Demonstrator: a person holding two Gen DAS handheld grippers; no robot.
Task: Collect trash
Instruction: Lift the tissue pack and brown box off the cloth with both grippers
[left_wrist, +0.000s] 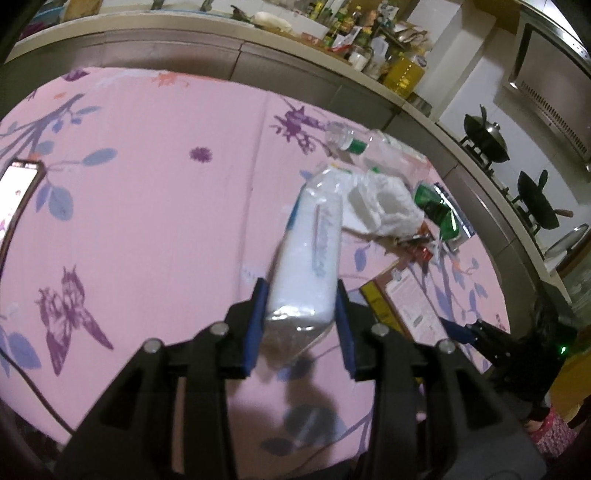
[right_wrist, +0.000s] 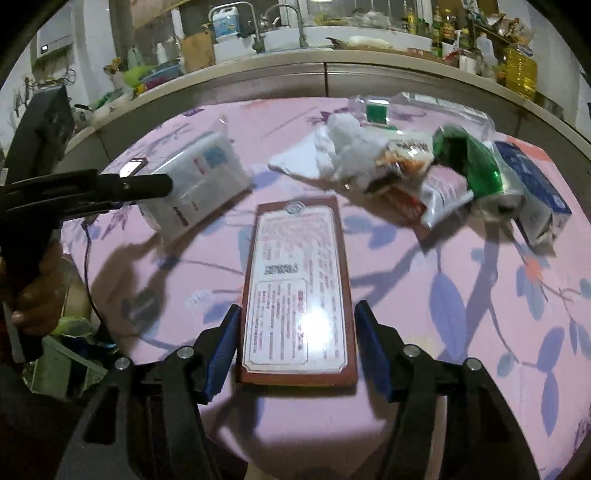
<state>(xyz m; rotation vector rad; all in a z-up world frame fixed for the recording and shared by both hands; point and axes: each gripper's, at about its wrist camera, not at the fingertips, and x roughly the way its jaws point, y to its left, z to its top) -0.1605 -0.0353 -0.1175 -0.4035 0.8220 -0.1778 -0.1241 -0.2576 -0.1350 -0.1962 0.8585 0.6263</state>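
Observation:
My left gripper (left_wrist: 301, 314) is shut on a clear plastic pack of white tissues (left_wrist: 310, 254) and holds it above the pink flowered tablecloth (left_wrist: 147, 206). The same pack (right_wrist: 199, 181) shows in the right wrist view, held by the left gripper (right_wrist: 162, 184). My right gripper (right_wrist: 295, 343) is open, its blue fingers on either side of a flat brown box with a white label (right_wrist: 299, 291) that lies on the cloth. Its tip (left_wrist: 458, 332) shows in the left wrist view beside that box (left_wrist: 406, 299).
A trash pile lies at the far right of the table: crumpled white tissue (right_wrist: 347, 147), a clear plastic bottle (left_wrist: 369, 147), green foil wrapper (right_wrist: 476, 166), blue carton (right_wrist: 532, 192), snack wrappers (right_wrist: 402, 155). A lit phone (left_wrist: 16, 195) lies at the left. Kitchen counter (right_wrist: 295, 59) runs behind.

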